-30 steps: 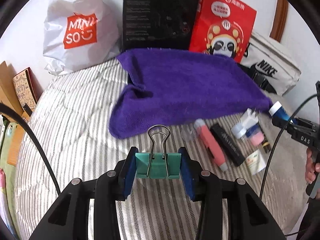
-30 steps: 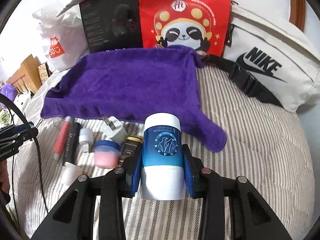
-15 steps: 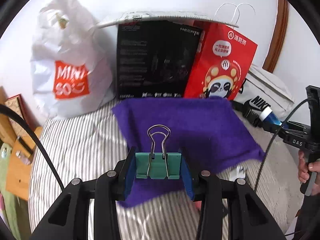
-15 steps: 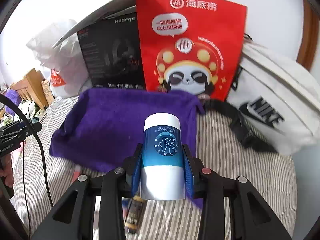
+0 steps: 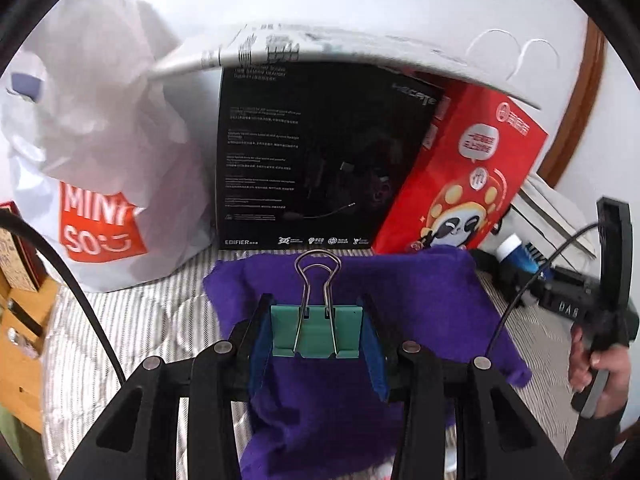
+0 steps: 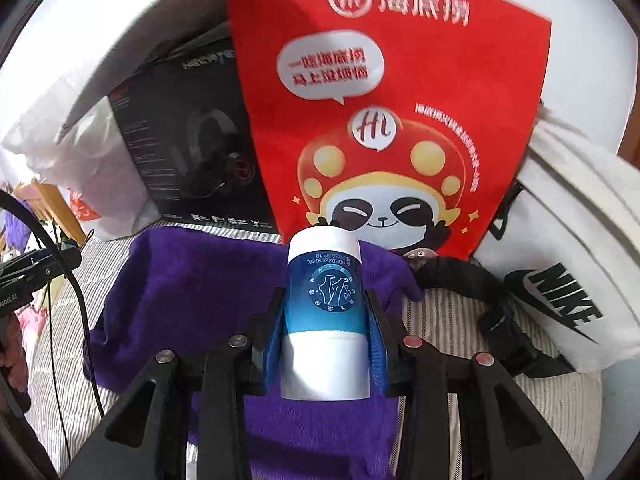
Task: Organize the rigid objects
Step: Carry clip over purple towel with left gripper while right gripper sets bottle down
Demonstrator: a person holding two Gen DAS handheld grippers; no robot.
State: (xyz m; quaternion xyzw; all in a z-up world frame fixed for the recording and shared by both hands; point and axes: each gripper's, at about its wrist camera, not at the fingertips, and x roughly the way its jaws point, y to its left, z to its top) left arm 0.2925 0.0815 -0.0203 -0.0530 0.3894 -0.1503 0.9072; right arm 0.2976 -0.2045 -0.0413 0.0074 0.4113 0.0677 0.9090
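Binder clip (image 5: 317,332) pinched in left hand-held gripper (image 5: 318,354), bottle (image 6: 325,320) in right hand-held gripper (image 6: 325,350), seemingly above towel (image 5: 404,304).

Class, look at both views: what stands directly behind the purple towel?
Behind the purple towel stand a black box and a red panda bag, both upright. Whatever lies behind them is hidden.
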